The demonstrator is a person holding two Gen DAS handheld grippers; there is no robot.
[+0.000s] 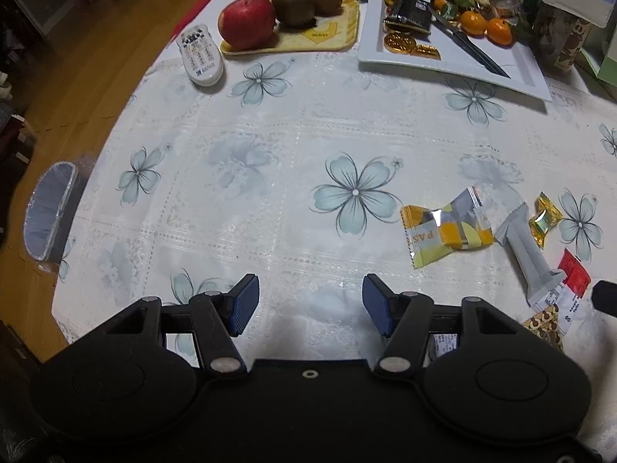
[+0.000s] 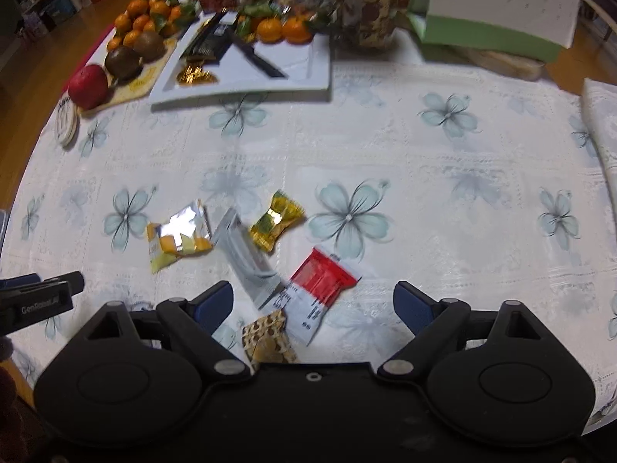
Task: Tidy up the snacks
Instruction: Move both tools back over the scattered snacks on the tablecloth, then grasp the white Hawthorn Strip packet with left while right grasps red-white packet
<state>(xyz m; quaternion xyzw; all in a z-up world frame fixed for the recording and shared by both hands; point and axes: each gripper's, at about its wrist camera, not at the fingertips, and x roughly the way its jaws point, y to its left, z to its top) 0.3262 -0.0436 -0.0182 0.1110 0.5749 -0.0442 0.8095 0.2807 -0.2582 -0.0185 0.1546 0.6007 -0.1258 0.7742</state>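
snacks lie loose on the flowered tablecloth: yellow-and-silver foil packet [image 2: 179, 236], grey wrapper [image 2: 246, 260], red-and-white sachet [image 2: 318, 281]. right gripper [image 2: 313, 303] spread above them, likely choosing; left gripper [image 1: 310, 305] spread, empty, aside.

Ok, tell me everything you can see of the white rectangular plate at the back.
The white plate is a flat, glossy rectangular dish with a raised rim, lying level on the flowered tablecloth beside the yellow fruit tray. It carries a black-handled knife laid diagonally, a dark snack packet, gold-foil coins and mandarins. Neither gripper touches it.
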